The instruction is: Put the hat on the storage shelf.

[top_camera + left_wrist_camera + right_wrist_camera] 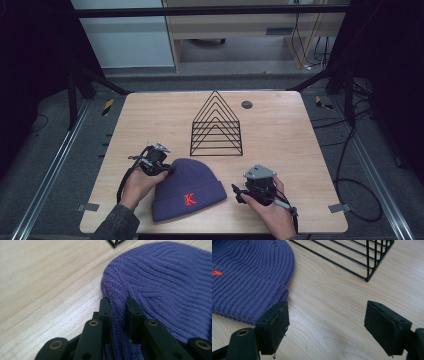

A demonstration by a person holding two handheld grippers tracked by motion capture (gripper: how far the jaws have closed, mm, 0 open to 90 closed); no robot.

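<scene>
**Ana:** Pale wood grain runs across the bench (150, 115), and dark floor with cables lies around it. What stands on it?

**Ben:** A black wire rack (216, 125) shaped like a row of triangles, standing upright toward the far side. Its slots hold nothing. A small dark disc (246, 104) is set into the wood just beyond it.

**Ana:** Anything between the rack and the fingers?

**Ben:** Bare wood. In the right gripper view the rack's (367, 255) near corner stands ahead of the right-hand finger, well apart from it.

**Ana:** And the hat?

**Ben:** The purple beanie (187, 187) lies flat at the near edge, between the two hands, its cuff with a red letter K (189, 199) facing the person. The left gripper (167, 171) sits at the crown end. In the left gripper view its fingers (106, 308) stand narrow, pinching a raised fold of the knit (160, 277) at the beanie's edge, with the rest of the hat spreading ahead and to the right of them.

**Ana:** The right gripper?

**Ben:** The right gripper (235, 192) has its fingers (275, 325) spread wide, nothing between them but wood. The beanie's cuff corner (249, 285) lies just beside the left-hand finger; I cannot tell whether they touch.
</scene>
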